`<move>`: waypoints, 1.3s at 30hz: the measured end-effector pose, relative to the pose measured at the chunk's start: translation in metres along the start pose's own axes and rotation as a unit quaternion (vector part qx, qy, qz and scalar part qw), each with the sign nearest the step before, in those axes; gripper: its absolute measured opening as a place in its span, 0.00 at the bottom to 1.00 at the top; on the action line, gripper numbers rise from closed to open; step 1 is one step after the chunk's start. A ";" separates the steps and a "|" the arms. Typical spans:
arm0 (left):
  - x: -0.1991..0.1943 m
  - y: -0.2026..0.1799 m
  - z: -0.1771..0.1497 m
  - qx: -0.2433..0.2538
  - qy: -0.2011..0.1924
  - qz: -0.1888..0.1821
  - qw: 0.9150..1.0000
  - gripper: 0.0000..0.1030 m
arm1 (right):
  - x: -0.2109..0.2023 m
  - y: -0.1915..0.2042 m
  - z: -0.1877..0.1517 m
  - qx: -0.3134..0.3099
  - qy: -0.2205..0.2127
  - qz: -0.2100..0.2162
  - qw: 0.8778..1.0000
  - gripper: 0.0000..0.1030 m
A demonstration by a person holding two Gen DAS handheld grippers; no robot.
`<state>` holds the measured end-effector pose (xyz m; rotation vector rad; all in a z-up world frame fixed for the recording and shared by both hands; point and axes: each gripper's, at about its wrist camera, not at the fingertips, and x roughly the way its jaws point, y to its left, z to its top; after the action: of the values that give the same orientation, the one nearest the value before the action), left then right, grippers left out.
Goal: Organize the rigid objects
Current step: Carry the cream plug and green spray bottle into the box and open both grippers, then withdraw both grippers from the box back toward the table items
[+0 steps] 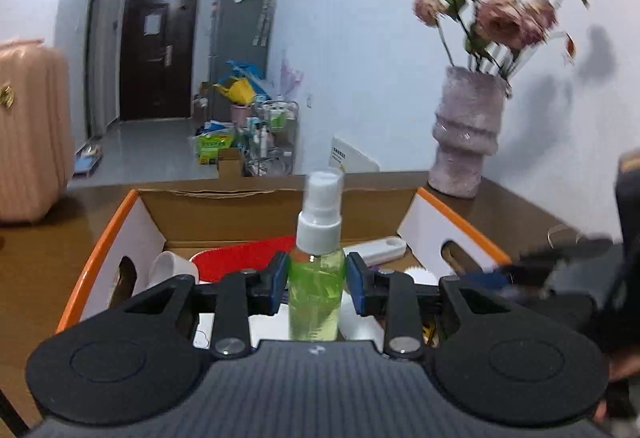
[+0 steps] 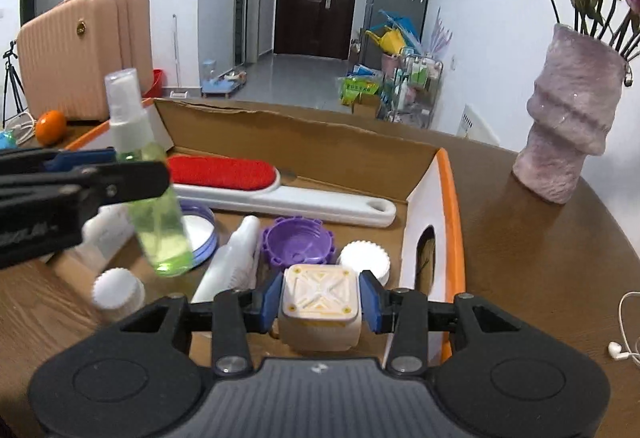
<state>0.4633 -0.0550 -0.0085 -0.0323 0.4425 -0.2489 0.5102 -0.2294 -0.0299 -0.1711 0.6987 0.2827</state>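
A green spray bottle [image 1: 316,298] with a white pump top stands upright between the blue pads of my left gripper [image 1: 316,274], which is shut on it above the open cardboard box [image 1: 224,214]. The right wrist view shows that bottle [image 2: 162,230] hanging tilted over the box's left part. My right gripper [image 2: 320,298] is shut on a small white square block [image 2: 318,322] with yellow dots, over the box's near right corner. Inside the box [image 2: 304,146] lie a red lint brush [image 2: 224,172], a purple cap [image 2: 296,240], a white ribbed cap [image 2: 364,258] and a white bottle [image 2: 236,262].
A fuzzy pink vase [image 2: 568,142] with flowers stands on the wooden table right of the box. A pink suitcase [image 2: 80,50] and an orange [image 2: 50,126] are at the far left. White earphones [image 2: 620,352] lie at the right edge.
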 end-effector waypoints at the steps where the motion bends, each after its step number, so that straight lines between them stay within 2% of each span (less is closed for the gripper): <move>1: -0.001 -0.001 0.001 0.000 0.003 -0.003 1.000 0.31 | 0.000 0.002 0.000 -0.007 -0.006 -0.009 1.000 0.39; 5: -0.002 0.002 0.008 -0.032 0.022 -0.016 0.999 0.30 | -0.008 -0.003 0.008 0.009 -0.024 -0.006 1.000 0.43; 7: -0.007 0.003 0.008 -0.032 0.021 -0.022 0.999 0.30 | -0.019 -0.005 0.013 0.015 -0.041 -0.006 0.999 0.52; 10: -0.012 0.003 0.009 -0.037 0.029 -0.015 0.999 0.30 | -0.041 -0.008 0.014 0.022 -0.062 -0.002 0.998 0.53; 13: -0.025 0.003 0.014 -0.030 0.013 -0.017 0.999 0.29 | -0.058 -0.009 0.012 0.014 -0.070 0.000 0.997 0.54; 15: -0.023 0.003 0.013 -0.021 0.024 -0.010 0.999 0.27 | -0.065 -0.009 0.008 0.011 -0.070 0.003 0.997 0.54; 16: -0.020 0.005 0.011 -0.026 0.033 -0.014 0.999 0.22 | -0.067 -0.009 0.007 0.010 -0.068 0.004 0.998 0.54; 17: -0.019 0.006 0.009 -0.029 0.033 -0.019 0.999 0.22 | -0.068 -0.008 0.005 0.010 -0.066 0.005 0.998 0.55; 20: -0.018 0.001 0.003 -0.013 0.005 -0.005 1.000 0.23 | -0.068 -0.009 -0.001 0.016 -0.062 0.004 0.998 0.55; 21: -0.017 0.001 0.001 -0.008 0.002 -0.006 1.000 0.26 | -0.068 -0.009 -0.002 0.020 -0.059 0.005 0.998 0.55; 23: -0.018 0.001 0.001 0.000 0.002 -0.011 1.000 0.42 | -0.067 -0.008 -0.005 0.021 -0.054 0.007 0.998 0.55; 25: -0.021 0.001 0.001 0.002 0.000 -0.021 1.000 0.42 | -0.071 -0.007 -0.008 0.020 -0.055 0.007 0.998 0.55; 26: -0.023 0.000 0.001 0.006 0.002 -0.023 1.000 0.45 | -0.073 -0.007 -0.009 0.020 -0.055 0.009 0.998 0.55; 27: -0.024 0.000 0.001 0.009 0.004 -0.022 1.000 0.51 | -0.075 -0.007 -0.010 0.021 -0.056 0.010 0.998 0.56; 28: -0.026 -0.001 0.001 0.013 0.006 -0.022 1.000 0.64 | -0.078 -0.007 -0.011 0.022 -0.056 0.009 0.998 0.57; 29: -0.030 -0.001 0.001 0.017 0.006 -0.018 1.000 0.69 | -0.080 -0.007 -0.012 0.023 -0.056 0.008 0.998 0.57; 34: -0.065 0.000 0.002 0.023 0.006 0.002 1.000 0.75 | -0.103 -0.003 -0.018 0.023 -0.060 0.008 0.998 0.59; 39: -0.134 0.001 -0.011 -0.004 -0.002 0.057 0.998 0.81 | -0.149 0.002 -0.039 0.034 -0.088 0.013 0.995 0.65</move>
<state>0.3418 -0.0205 0.0380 -0.0146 0.4399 -0.1342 0.3768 -0.2666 0.0377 -0.0719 0.5354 0.2947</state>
